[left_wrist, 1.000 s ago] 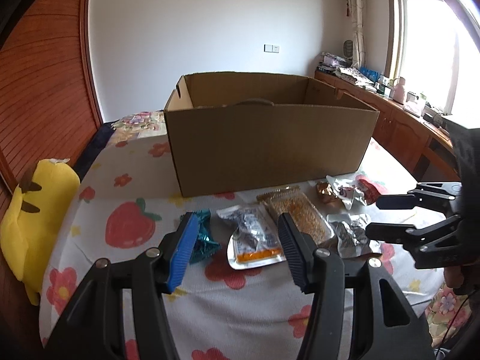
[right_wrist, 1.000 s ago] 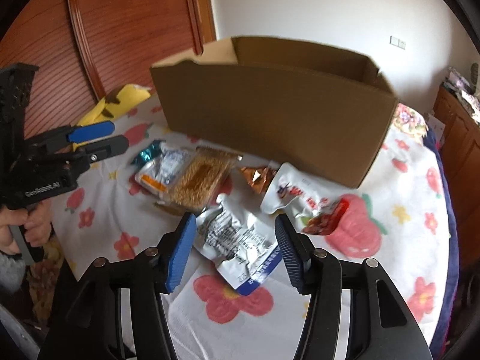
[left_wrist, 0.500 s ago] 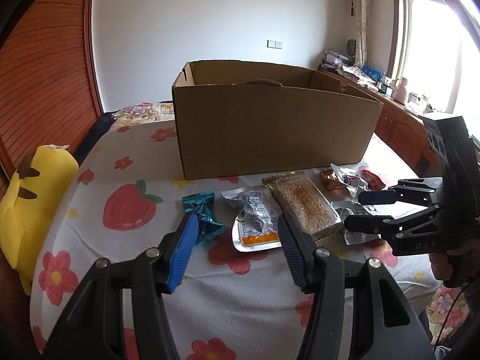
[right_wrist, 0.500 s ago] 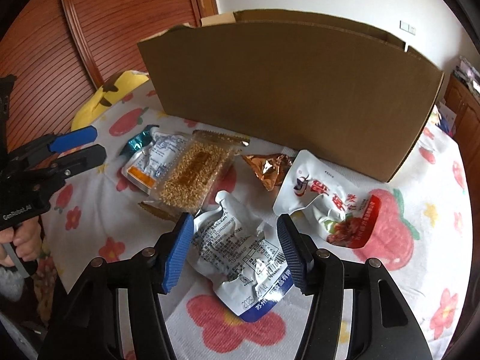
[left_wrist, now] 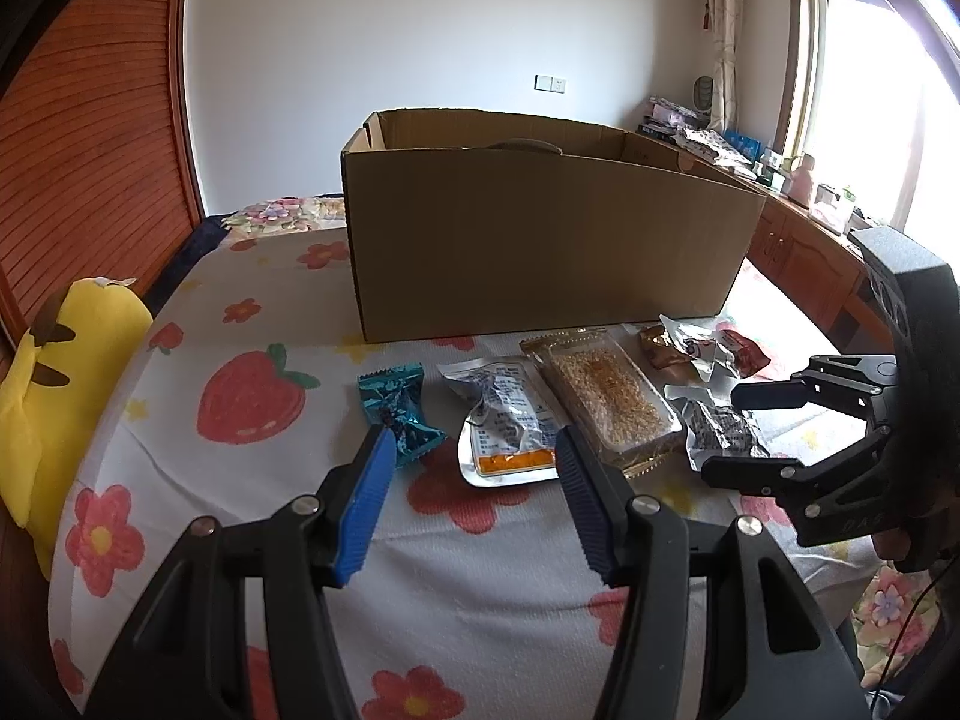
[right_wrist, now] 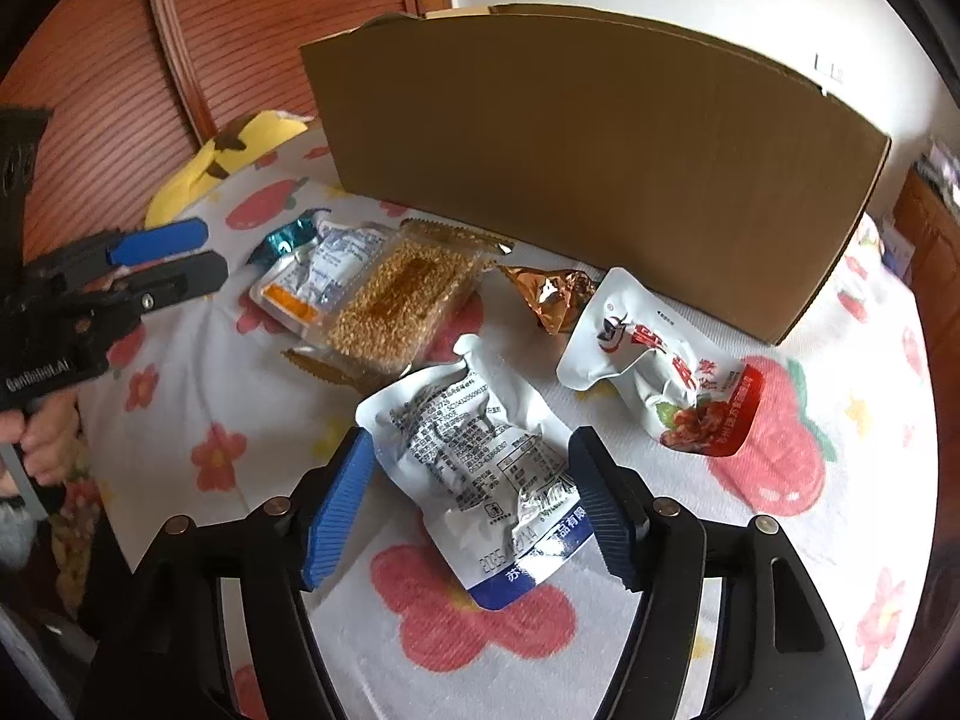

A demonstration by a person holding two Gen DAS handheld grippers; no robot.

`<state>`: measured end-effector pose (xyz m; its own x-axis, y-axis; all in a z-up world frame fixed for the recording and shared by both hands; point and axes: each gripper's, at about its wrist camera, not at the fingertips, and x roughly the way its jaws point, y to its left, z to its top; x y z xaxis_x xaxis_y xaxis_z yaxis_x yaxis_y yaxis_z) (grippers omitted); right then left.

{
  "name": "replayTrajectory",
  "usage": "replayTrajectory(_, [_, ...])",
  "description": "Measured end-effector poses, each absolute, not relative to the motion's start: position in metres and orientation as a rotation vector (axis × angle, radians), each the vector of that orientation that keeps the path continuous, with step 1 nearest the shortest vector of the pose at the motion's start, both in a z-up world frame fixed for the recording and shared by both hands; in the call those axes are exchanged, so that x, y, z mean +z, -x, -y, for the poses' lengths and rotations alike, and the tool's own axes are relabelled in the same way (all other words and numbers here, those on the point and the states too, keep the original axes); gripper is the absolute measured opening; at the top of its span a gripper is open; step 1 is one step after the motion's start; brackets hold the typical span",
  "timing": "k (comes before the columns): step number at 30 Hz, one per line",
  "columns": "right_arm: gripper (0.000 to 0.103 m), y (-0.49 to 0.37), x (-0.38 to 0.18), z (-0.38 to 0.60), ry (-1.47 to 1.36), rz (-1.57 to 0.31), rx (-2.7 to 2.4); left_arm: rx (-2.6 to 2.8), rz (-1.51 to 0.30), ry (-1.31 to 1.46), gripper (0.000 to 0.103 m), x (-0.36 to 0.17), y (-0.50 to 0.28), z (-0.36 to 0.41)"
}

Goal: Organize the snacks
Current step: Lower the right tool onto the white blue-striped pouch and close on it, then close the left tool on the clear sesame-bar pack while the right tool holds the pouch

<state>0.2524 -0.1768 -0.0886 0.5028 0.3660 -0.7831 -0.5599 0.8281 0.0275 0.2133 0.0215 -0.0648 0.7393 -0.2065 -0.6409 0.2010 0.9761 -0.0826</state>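
Observation:
Several snack packs lie on the flowered cloth in front of an open cardboard box (left_wrist: 540, 252). My right gripper (right_wrist: 474, 450) hangs low over a silver pouch with a blue strip (right_wrist: 474, 450). Its jaws are opening, the pouch lies between them, and the pads stand clear of it. My left gripper (left_wrist: 474, 450) hovers open and empty, short of a silver pouch with an orange band (left_wrist: 504, 426) and a teal candy wrapper (left_wrist: 396, 408). A clear sesame bar pack (left_wrist: 612, 396), a copper wrapper (right_wrist: 552, 294) and a white and red pouch (right_wrist: 666, 378) lie close by.
A yellow plush toy (left_wrist: 36, 396) sits at the cloth's left edge. Wooden panelling rises on the left. A cluttered wooden cabinet (left_wrist: 798, 240) stands under the window on the right. A hand (right_wrist: 42, 438) holds the left gripper's handle.
My right gripper has sunk closer to the silver pouch with the blue strip and its jaws have spread wider. The left gripper's jaws keep the same gap.

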Motion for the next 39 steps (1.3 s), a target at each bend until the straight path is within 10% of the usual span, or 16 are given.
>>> replayTrajectory(16, [0.079, -0.262, -0.099, 0.166, 0.299, -0.872, 0.562, -0.234, -0.702, 0.020, 0.056, -0.063, -0.209, -0.019])
replayTrajectory(25, [0.046, -0.249, -0.095, 0.169, 0.318, -0.855, 0.551, -0.267, -0.700, 0.036, 0.056, -0.060, -0.216, -0.002])
replayTrajectory(39, [0.027, -0.232, -0.080, 0.191, 0.259, -0.815, 0.531, -0.321, -0.752, 0.055, 0.056, -0.065, -0.245, 0.037])
